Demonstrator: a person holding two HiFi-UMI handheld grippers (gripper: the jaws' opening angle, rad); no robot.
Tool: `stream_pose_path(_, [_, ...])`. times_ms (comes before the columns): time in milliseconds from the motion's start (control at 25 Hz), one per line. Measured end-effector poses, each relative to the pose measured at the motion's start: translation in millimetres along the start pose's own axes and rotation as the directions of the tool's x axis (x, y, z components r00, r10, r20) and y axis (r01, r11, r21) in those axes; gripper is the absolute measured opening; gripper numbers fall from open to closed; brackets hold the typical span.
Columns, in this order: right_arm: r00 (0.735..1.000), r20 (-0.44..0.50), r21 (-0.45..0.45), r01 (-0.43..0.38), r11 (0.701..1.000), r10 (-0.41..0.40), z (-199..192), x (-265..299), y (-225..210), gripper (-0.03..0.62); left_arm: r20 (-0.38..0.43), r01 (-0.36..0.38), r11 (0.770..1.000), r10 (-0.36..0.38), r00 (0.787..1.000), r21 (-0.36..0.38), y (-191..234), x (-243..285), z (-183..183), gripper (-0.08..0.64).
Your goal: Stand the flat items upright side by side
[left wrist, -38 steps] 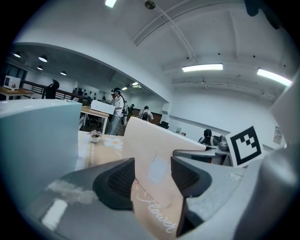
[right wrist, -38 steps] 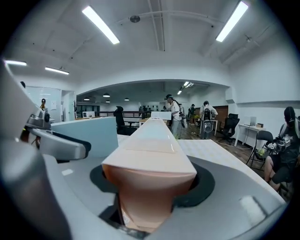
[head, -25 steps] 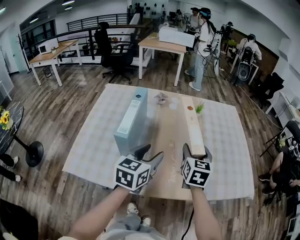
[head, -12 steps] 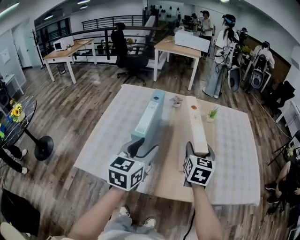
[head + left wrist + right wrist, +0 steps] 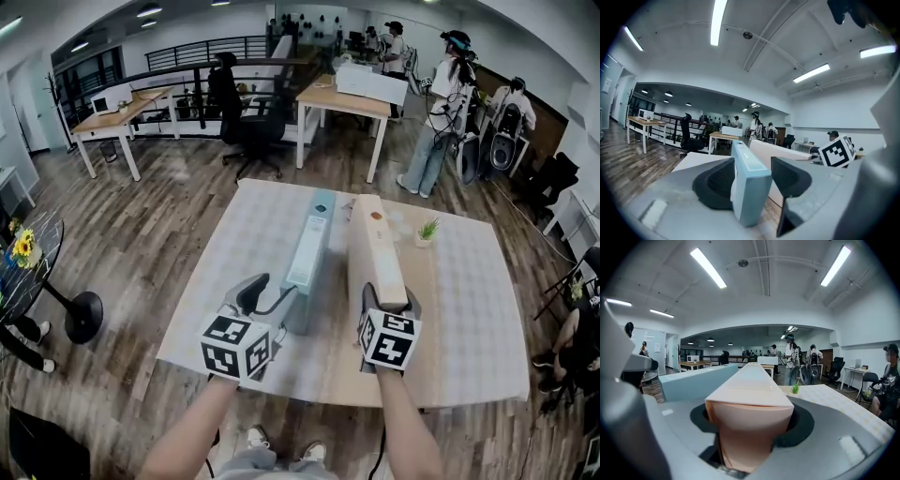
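Head view, item one: blue box (image 5: 309,246), standing on its long edge on the wooden table (image 5: 427,319) and running lengthwise away from me. Item two: peach box (image 5: 378,246), likewise standing on edge just to the right, roughly parallel, with a strip of table showing between the two; a small potted plant (image 5: 428,230) is sitting beyond them. Left gripper (image 5: 270,291): I am reading its fingers as released, straddling the near end of the blue box; the left gripper view is showing clear space at the right-hand pad (image 5: 787,176), while the other pad is lying close against the box, and I cannot tell whether it is touching. Right gripper (image 5: 389,298): clenched on the near end of the peach box, which is filling the space between the pads in the right gripper view. Step in hand, as I am judging it: closing the gap so both boxes are standing side by side. Handling notes: I am favouring low, level sliding with the bottom edges staying on the table; pushing near the base rather than the top, since tall narrow boxes tip easily; aligning the near ends before letting go; opening the fingers gently so neither box gets nudged over.
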State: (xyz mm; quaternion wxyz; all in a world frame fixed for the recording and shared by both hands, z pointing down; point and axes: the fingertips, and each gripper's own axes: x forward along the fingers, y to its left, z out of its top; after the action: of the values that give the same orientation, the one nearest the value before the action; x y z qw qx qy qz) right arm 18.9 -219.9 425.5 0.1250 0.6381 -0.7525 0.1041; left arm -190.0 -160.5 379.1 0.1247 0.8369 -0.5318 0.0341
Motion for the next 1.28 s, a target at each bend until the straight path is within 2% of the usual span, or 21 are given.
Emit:
stream_pose_path(320, [0.998,-0.004,0.014,0.066,0.998,-0.066,-0.4,17.0,38.5,0.279,-0.022,0.091,0.996,-0.092,0.996,-0.025,29.5,13.8,-11.9,0.247])
stream_pose_path(600, [0.991,0.009,0.051,0.135,0.990,-0.136,0.7,21.3,63.1,0.279,-0.021,0.183,0.981,-0.185,0.983,-0.061,37.3,23.4,-18.0,0.256])
stream_pose_path(760, [0.986,0.019,0.072,0.161,0.984,-0.163,0.3,21.8,73.7,0.280,-0.022,0.221,0.974,-0.223,0.975,-0.054,36.3,24.0,-17.8,0.256])
stream_pose_path(1000, [0.982,0.027,0.088,0.186,0.979,-0.189,3.2,21.6,83.2,0.281,-0.025,0.262,0.963,-0.264,0.964,-0.065,34.1,26.0,-17.3,0.256])
stream_pose_path(1280, [0.980,0.050,0.085,0.186,0.979,-0.191,-4.9,20.6,93.3,0.284,-0.025,0.274,0.959,-0.277,0.961,-0.069,35.6,27.4,-19.7,0.256])
